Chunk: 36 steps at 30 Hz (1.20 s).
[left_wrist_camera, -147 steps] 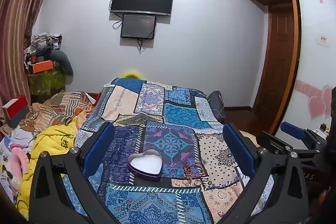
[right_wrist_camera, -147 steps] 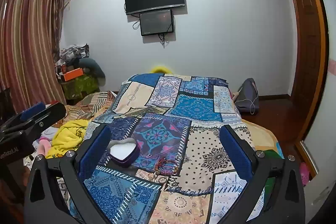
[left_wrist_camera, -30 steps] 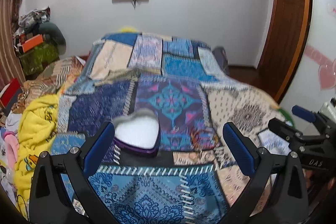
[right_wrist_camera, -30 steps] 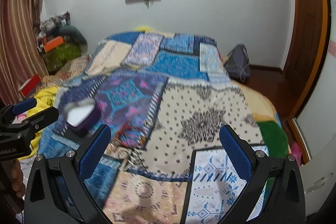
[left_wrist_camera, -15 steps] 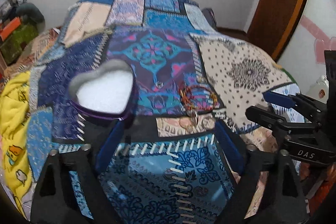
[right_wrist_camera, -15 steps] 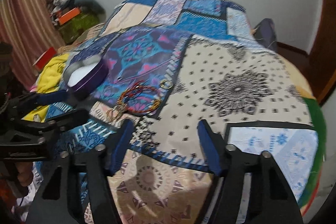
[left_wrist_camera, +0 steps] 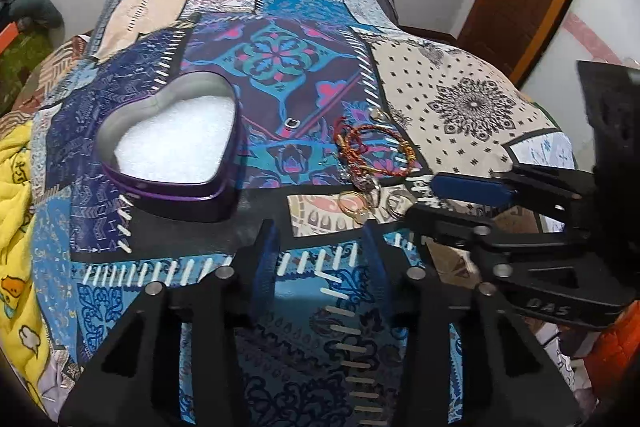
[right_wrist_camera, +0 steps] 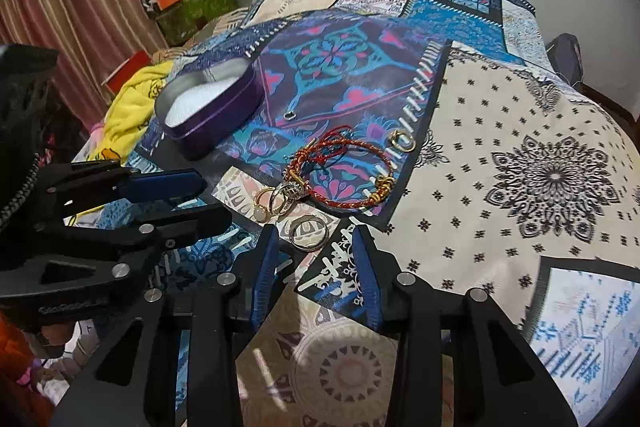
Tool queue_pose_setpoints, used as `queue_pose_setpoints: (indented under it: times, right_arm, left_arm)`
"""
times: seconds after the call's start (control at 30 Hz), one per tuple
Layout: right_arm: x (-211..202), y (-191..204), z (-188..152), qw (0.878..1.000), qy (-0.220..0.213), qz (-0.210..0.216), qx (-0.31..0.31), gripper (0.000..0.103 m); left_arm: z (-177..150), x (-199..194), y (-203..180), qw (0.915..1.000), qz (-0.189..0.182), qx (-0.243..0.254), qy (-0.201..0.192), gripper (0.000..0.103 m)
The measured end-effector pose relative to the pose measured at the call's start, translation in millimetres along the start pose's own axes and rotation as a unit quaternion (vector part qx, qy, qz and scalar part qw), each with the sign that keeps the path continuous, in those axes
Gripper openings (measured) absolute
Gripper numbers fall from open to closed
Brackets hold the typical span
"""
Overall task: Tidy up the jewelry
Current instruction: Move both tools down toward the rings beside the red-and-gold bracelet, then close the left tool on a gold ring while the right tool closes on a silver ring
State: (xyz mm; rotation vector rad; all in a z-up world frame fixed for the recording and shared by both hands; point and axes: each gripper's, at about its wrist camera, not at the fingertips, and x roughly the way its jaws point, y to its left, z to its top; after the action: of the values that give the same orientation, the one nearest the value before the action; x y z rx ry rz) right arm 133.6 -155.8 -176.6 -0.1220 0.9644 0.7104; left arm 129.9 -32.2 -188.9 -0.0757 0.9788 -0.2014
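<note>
Both jaws have just been closing, nothing between them: left gripper [left_wrist_camera: 320, 231] and right gripper [right_wrist_camera: 314, 237] part-open over patchwork bedspread [right_wrist_camera: 520, 131]. Purple heart-shaped tin [left_wrist_camera: 172, 147], white foam lining; braided red bracelets [right_wrist_camera: 344, 171] w/ metal rings [right_wrist_camera: 308, 231] just right of it.

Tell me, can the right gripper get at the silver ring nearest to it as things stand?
Probably yes. The silver ring lies bare on the bedspread just ahead of the right gripper, whose empty jaws have just been closing.

Even, soft indoor light, sharp centre, strong fisheye bending and dark vignetted corners, faint shadows.
</note>
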Motion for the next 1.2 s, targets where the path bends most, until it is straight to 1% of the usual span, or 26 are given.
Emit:
queue_pose_setpoints:
  times: [0.13,0.23,0.33,0.4,0.5,0.57,0.63,0.8,1.0,1.2]
  right_arm:
    - [3.6,-1.7,-1.2,1.0,0.005,0.002,-0.002,0.035]
    - [7.6,-1.6,-4.9,1.0,0.004,0.0,-0.001,0.033]
    - [6.9,-1.7,-6.0,1.0,-0.004,-0.004,0.0,0.028]
    - [6.7,-4.2,-5.8,1.0,-0.006,-0.003,0.006,0.02]
    - [7.2,-6.4,-4.5,1.0,-0.007,0.001,0.012,0.02]
    - [7.5,-5.8,-4.8,1.0,-0.009,0.0,0.011,0.02]
    - [7.3,-5.8,-4.8,1.0,-0.01,-0.001,0.012,0.02]
    - [5.3,-7.8,-4.6,1.0,-0.009,0.003,0.023,0.02]
    - [0.3,-10.1,-5.7,1.0,-0.009,0.0,0.03,0.02]
    - [-10.7,-10.6,-5.3,0.999,-0.017,-0.006,0.037,0.019]
  left_arm:
    - [0.3,4.0,-3.2,0.9998,-0.018,0.009,0.007,0.032]
    - [1.6,10.3,-6.4,0.9997,-0.018,0.015,0.013,0.031]
    - [3.3,15.0,-9.7,0.9995,-0.019,0.021,0.014,0.03]
    - [4.4,17.6,-10.0,0.9994,-0.022,0.021,0.016,0.03]
    - [7.0,21.4,-10.5,0.9992,-0.029,0.021,0.016,0.029]
    - [8.2,23.8,-11.7,0.9992,-0.027,0.023,0.015,0.026]
    - [8.8,26.0,-13.0,0.9993,-0.022,0.028,0.013,0.018]
    - [9.4,29.5,-11.9,0.9995,-0.011,0.028,0.008,0.006]
    - [9.9,28.8,-12.4,0.9997,-0.009,0.02,0.006,0.006]
    - [4.6,18.5,-12.1,0.9999,-0.004,0.015,0.006,0.006]
